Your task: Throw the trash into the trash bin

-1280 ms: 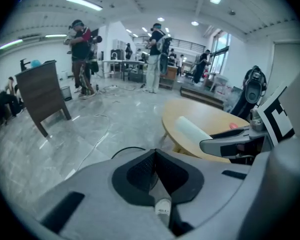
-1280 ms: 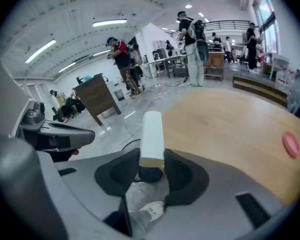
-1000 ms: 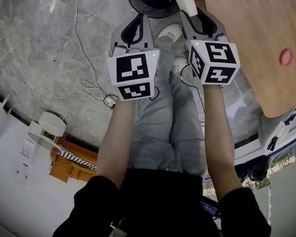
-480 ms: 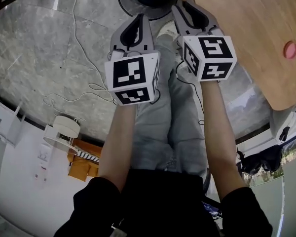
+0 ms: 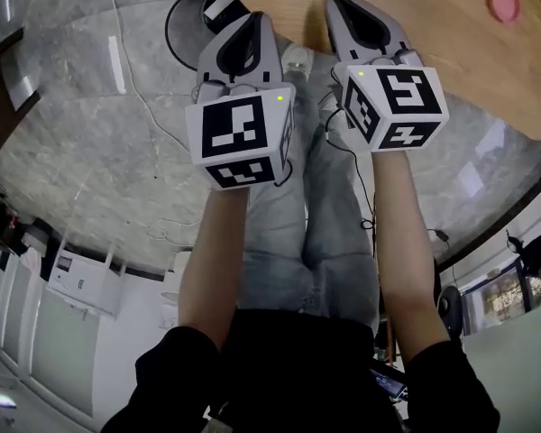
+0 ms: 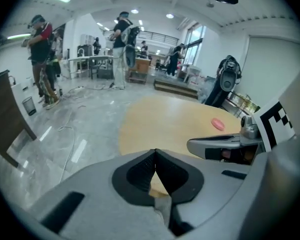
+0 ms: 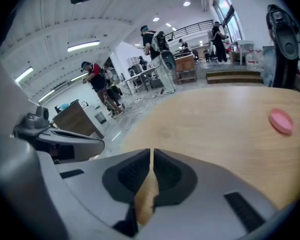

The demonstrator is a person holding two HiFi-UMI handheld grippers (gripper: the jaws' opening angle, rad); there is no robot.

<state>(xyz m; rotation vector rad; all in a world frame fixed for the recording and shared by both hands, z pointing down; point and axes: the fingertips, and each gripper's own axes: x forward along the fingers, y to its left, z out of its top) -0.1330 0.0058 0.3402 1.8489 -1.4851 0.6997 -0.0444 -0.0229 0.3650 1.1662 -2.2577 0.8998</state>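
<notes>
The pink scrap (image 5: pixel 502 0) lies alone at the upper right on the wooden table (image 5: pixel 451 52). It looks small, probably light and soft, and best pinched across its narrow middle. Left gripper (image 6: pixel 155 153) and right gripper (image 7: pixel 151 151) both have jaws pressed together, nothing between them, and both are apart from it.

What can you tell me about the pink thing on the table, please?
The pink thing is a small, smooth, rounded oval, flattish like a pebble; its material cannot be told. It lies flat and alone on the light wooden table, with bare tabletop all around it. Only the table touches it.
</notes>
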